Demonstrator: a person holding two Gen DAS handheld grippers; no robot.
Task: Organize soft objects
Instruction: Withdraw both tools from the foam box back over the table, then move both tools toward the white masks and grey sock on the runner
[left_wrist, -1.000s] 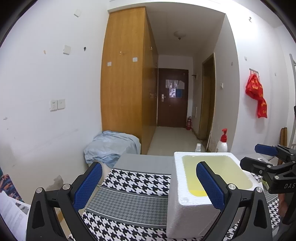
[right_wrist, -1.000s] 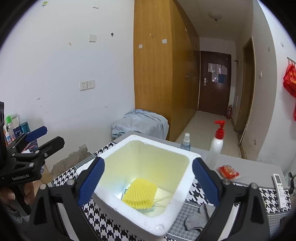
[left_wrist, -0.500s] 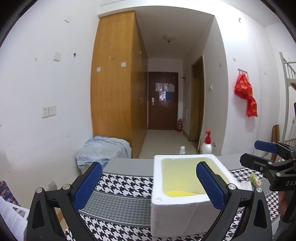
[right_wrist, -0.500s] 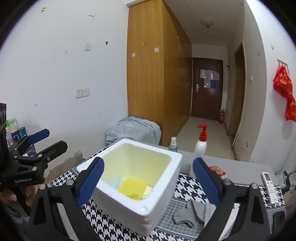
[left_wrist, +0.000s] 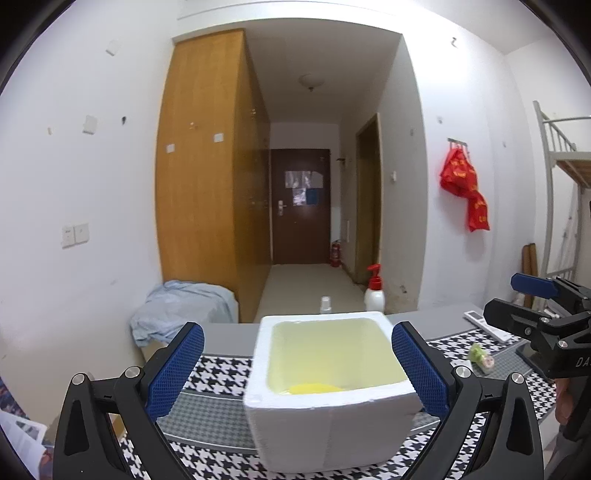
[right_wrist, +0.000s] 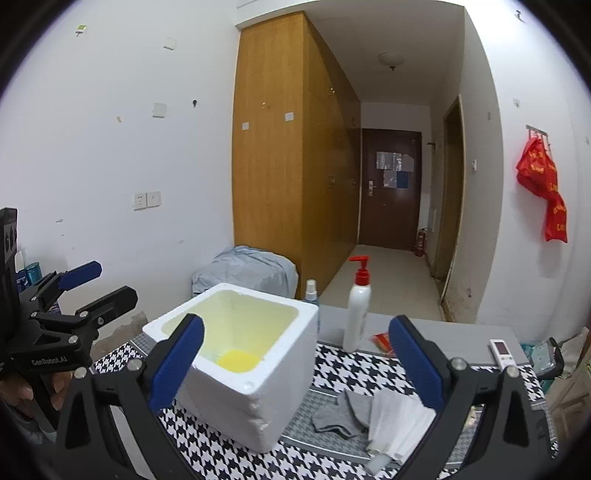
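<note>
A white foam box (left_wrist: 332, 424) stands on the houndstooth mat (right_wrist: 354, 373), and a yellow mesh pad (right_wrist: 238, 360) lies on its floor. To the right of the box lie a grey sock (right_wrist: 343, 413) and a folded white cloth (right_wrist: 399, 424). My left gripper (left_wrist: 297, 332) hangs open in front of the box, holding nothing. My right gripper (right_wrist: 295, 325) is also open and empty, above the box's right side and the sock. Each gripper shows in the other's view: the right gripper (left_wrist: 506, 299) at the right edge, the left gripper (right_wrist: 112, 282) at the left edge.
A white pump bottle (right_wrist: 358, 314) with a red top and a small spray bottle (right_wrist: 311, 291) stand behind the box. A red packet (right_wrist: 380, 338), a remote (right_wrist: 502, 352) and a small green and pink item (left_wrist: 480, 356) lie on the table's right. A bunk bed frame (left_wrist: 554, 155) rises far right.
Both grippers have drawn back from the box, which now looks smaller and farther. In the left wrist view it has shifted toward the middle. The sock and cloth have come into fuller view.
</note>
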